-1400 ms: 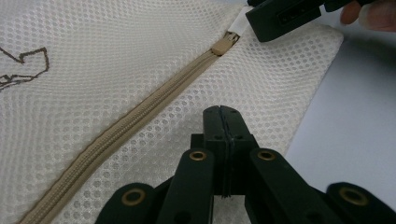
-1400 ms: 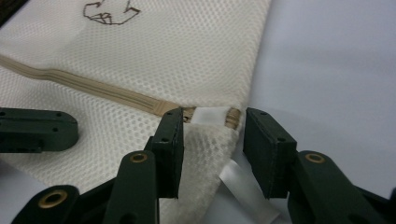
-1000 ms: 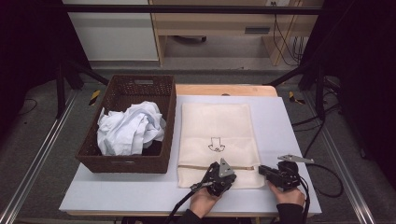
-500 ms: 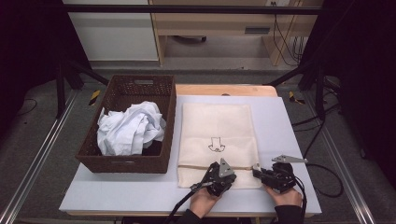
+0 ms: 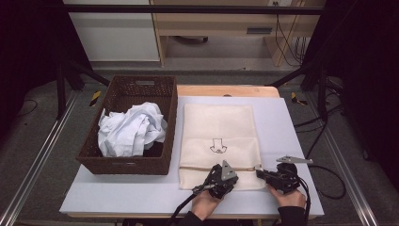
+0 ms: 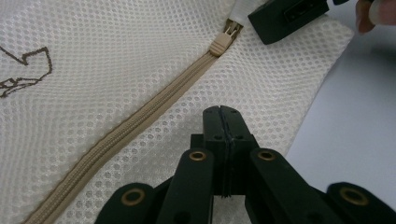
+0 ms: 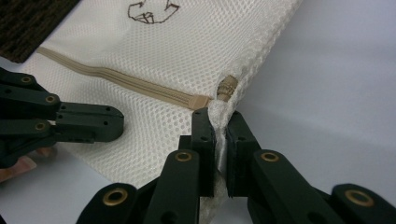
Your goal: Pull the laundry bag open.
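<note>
The white mesh bag (image 5: 219, 141) lies flat on the bench (image 5: 282, 122) beside the basket (image 5: 136, 94), the right claw (image 7: 220, 122) pinches its corner by the zipper (image 7: 140, 86), and the left claw (image 6: 223, 122) is closed on it.

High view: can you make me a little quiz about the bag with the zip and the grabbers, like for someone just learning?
1. True or false: the cream mesh bag lies inside the brown woven basket.
2. What does the right gripper pinch? A: the bag's edge beside the end of the tan zipper. B: the table's edge. C: nothing at all.
3. Fill the gap: the crumpled white cloth lies in the ____.

Key: 1 false, it lies flat on the table beside the basket. 2 A. 3 basket.
</note>
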`<state>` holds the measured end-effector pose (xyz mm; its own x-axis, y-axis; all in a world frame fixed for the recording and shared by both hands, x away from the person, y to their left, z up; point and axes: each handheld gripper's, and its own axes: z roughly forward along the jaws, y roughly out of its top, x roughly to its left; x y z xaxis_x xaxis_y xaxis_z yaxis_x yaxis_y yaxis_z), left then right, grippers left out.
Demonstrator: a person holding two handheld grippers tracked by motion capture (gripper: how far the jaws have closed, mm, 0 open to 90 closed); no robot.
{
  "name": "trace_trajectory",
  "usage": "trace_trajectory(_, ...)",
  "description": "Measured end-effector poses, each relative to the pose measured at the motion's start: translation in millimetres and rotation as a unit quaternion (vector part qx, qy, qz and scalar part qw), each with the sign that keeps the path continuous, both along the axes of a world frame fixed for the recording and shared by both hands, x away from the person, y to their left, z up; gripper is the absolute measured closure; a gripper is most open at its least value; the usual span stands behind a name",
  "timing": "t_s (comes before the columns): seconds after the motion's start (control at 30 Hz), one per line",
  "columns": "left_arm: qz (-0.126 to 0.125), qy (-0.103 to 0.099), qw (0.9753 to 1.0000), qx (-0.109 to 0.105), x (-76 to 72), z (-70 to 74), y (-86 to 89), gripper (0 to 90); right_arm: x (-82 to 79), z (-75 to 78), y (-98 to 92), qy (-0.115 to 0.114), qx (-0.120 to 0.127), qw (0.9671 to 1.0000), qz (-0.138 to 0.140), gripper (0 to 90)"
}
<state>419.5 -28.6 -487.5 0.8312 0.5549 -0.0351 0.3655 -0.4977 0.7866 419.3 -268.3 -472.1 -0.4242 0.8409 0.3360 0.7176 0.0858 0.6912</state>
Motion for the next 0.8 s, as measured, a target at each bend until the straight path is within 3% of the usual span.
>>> trace_trajectory(0.03,-0.001,-0.003,0.9999,-0.014,-1.6,1.6,2.0,87.8,-1.1,3.3,-1.0,-0.014,0.006,0.9999,0.007,84.4)
trace_trajectory(0.1,-0.002,0.005,0.9997,-0.025,-1.3,3.5,2.9,86.8,-1.8,4.8,-0.7,-0.014,0.01,0.9998,0.006,84.4)
trace_trajectory(0.13,0.007,0.003,0.9996,-0.026,-0.2,7.9,2.1,82.6,-2.2,8.6,-1.3,-0.026,0.011,0.9995,0.013,84.4)
trace_trajectory(0.37,0.01,-0.034,0.9993,-0.009,9.9,28.6,-13.6,77.2,-4.4,16.9,3.0,-0.05,0.012,0.9982,0.029,84.2)
trace_trajectory(0.6,0.006,-0.041,0.999,0.014,19.9,25.4,-35.4,73.9,-5.8,22.1,5.4,-0.065,0.01,0.9971,0.039,84.2)
trace_trajectory(0.8,0.01,-0.033,0.9993,0.016,23.6,21.2,-39.2,71.8,-5.2,21.9,7.7,-0.066,0.001,0.997,0.039,84.4)
